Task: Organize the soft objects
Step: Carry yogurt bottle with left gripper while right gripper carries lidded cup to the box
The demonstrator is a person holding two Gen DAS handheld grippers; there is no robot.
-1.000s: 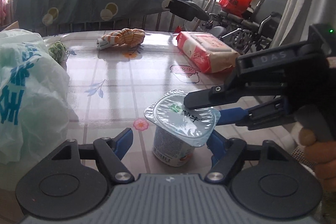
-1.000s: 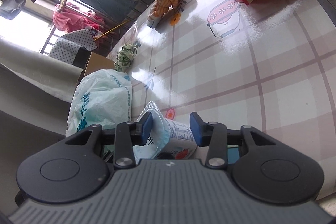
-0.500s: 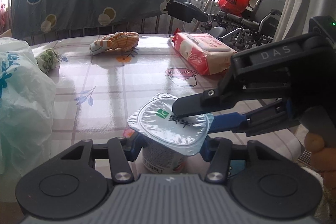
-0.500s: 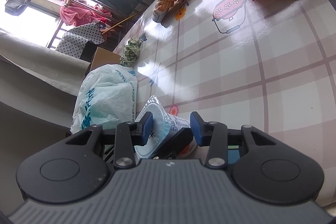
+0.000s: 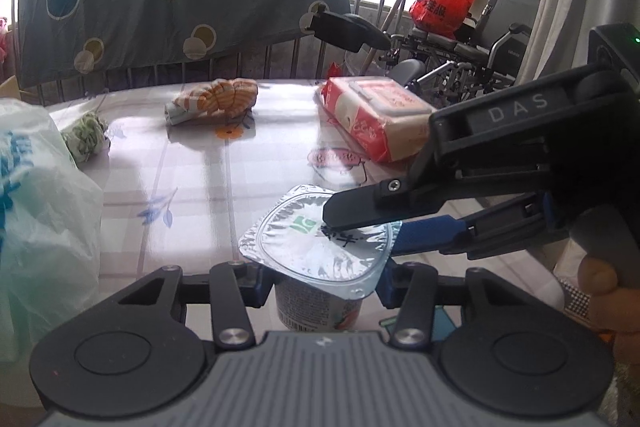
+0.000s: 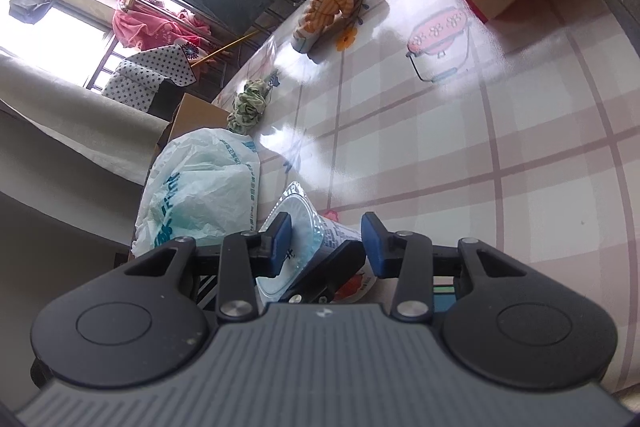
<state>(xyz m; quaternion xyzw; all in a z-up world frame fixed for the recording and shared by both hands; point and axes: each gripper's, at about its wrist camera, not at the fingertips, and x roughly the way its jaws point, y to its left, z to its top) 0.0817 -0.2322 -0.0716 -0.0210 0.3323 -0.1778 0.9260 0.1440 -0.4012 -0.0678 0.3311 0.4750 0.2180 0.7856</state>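
Yogurt cup (image 5: 318, 301), white plastic with a crinkled foil lid, sits clamped in my left gripper (image 5: 320, 283), steadying it. My right gripper (image 5: 362, 223) straddles its rim, spread apart; beyond lies the orange striped cloth (image 5: 216, 99) on the checked table (image 5: 248, 171)

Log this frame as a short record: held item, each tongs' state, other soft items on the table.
held item: yogurt cup, upright, foil lid on
left tongs: shut on the cup body
right tongs: open, one finger over the lid, one beside the cup
other items: plastic bag; orange striped cloth; green cloth bundle; tissue pack
surface: checked tablecloth
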